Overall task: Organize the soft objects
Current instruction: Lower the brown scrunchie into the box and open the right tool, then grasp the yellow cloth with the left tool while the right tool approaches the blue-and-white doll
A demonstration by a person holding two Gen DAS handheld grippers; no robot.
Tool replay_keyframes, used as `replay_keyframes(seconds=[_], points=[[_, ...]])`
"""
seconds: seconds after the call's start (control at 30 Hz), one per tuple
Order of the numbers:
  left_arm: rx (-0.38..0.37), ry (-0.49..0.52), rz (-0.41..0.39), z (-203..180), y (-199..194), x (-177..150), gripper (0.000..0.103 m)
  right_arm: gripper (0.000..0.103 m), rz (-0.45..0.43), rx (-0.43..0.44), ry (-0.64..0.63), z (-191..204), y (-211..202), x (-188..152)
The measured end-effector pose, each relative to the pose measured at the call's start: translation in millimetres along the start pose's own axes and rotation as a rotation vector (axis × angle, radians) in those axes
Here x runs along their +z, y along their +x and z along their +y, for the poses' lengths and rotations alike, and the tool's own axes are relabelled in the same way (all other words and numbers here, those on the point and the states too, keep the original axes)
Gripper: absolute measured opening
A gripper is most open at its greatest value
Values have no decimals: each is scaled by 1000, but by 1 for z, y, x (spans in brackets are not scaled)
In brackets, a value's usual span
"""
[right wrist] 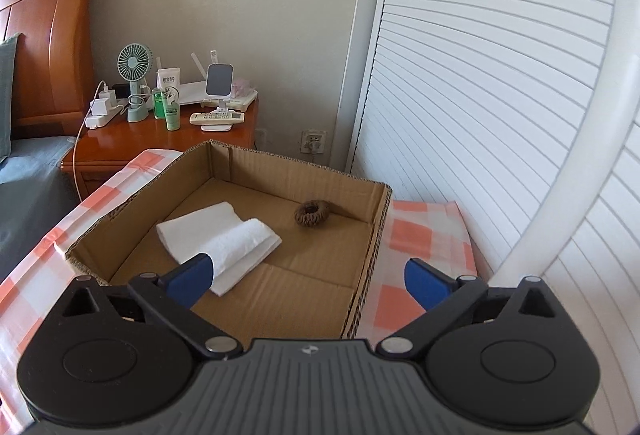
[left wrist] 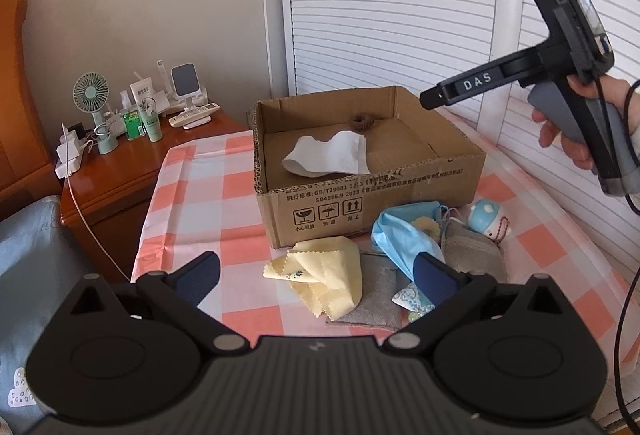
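Note:
A cardboard box (left wrist: 420, 191) stands on the checked table and holds a white folded cloth (left wrist: 328, 155) and a brown hair scrunchie (left wrist: 362, 122). In front of it lie a yellow cloth (left wrist: 332, 275), a blue cloth (left wrist: 404, 235), a grey cloth (left wrist: 372, 303), a grey pouch (left wrist: 472, 251) and a small blue plush toy (left wrist: 486, 217). My left gripper (left wrist: 320, 277) is open and empty, just above the yellow cloth. My right gripper (right wrist: 308, 283) is open and empty above the box (right wrist: 360, 299), near the white cloth (right wrist: 228, 239) and scrunchie (right wrist: 312, 213); its body shows in the left wrist view (left wrist: 560, 75).
A wooden nightstand (left wrist: 132, 171) at the left carries a small fan (left wrist: 94, 103), bottles, chargers and a remote. A bed with blue bedding (left wrist: 32, 263) lies at the far left. White louvred doors (left wrist: 380, 3) stand behind the table.

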State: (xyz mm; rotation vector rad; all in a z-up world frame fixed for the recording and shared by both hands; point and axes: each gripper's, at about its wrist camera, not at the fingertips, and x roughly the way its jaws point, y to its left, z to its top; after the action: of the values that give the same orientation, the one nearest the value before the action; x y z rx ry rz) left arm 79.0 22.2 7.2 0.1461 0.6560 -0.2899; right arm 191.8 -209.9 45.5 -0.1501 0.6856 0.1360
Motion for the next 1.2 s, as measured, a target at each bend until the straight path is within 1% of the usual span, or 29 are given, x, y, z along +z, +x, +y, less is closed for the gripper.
replay_keyframes(seconds=[0.13, 0.3, 0.57, 0.67, 0.8, 1.0, 1.03, 1.2], points=[[11, -6, -4, 1, -7, -3, 102, 103, 34, -17, 28, 3, -12, -21], [15, -20, -7, 3, -14, -9, 102, 103, 116, -54, 39, 9, -12, -53], [4, -24, 5, 0, -15, -14, 102, 103, 283, -88, 199, -6, 25, -91], [-2, -20, 8, -2, -15, -17, 102, 103, 312, -109, 233, -10, 35, -102], [-1, -16, 20, -3, -12, -19, 102, 103, 317, -120, 248, -13, 33, -114], [-11, -15, 33, -2, -3, -19, 102, 103, 334, -180, 202, -16, 25, -135], [-14, -14, 37, -3, 0, -19, 102, 103, 316, -175, 196, -17, 22, -138], [-16, 5, 54, -4, 13, -19, 102, 103, 288, -135, 211, -24, 19, -147]])
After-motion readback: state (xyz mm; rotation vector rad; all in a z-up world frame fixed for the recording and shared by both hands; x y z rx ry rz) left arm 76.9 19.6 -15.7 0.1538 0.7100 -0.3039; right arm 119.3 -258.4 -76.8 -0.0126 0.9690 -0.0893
